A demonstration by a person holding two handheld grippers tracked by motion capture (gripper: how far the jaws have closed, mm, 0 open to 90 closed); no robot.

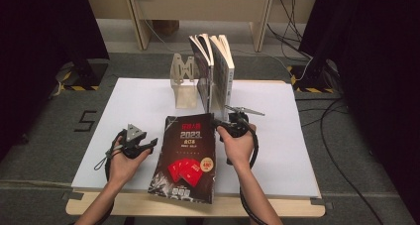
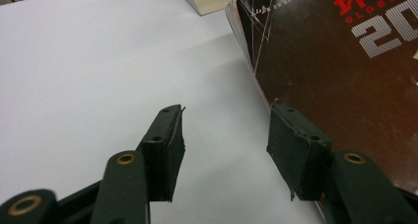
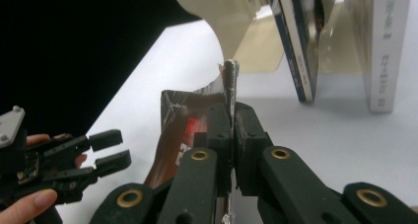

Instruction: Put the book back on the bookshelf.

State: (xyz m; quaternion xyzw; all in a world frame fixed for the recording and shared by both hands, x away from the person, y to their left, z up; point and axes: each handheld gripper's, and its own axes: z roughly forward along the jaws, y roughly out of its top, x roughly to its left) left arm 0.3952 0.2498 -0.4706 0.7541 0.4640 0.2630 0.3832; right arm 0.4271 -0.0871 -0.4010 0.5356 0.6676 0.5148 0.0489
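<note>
Black right gripper (image 3: 230, 135) pinching magazine (image 3: 229, 81)

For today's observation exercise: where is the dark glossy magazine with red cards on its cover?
High view: the magazine lies at the white table's near-centre edge, its far right edge pinched by the right gripper.

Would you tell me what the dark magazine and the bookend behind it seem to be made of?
The magazine looks like glossy coated paper: its dark cover shines, and it bends where the right gripper clamps its edge. The bookend looks like thin sheet metal with a cream painted finish and punched cut-outs, though plastic cannot be ruled out.
</note>
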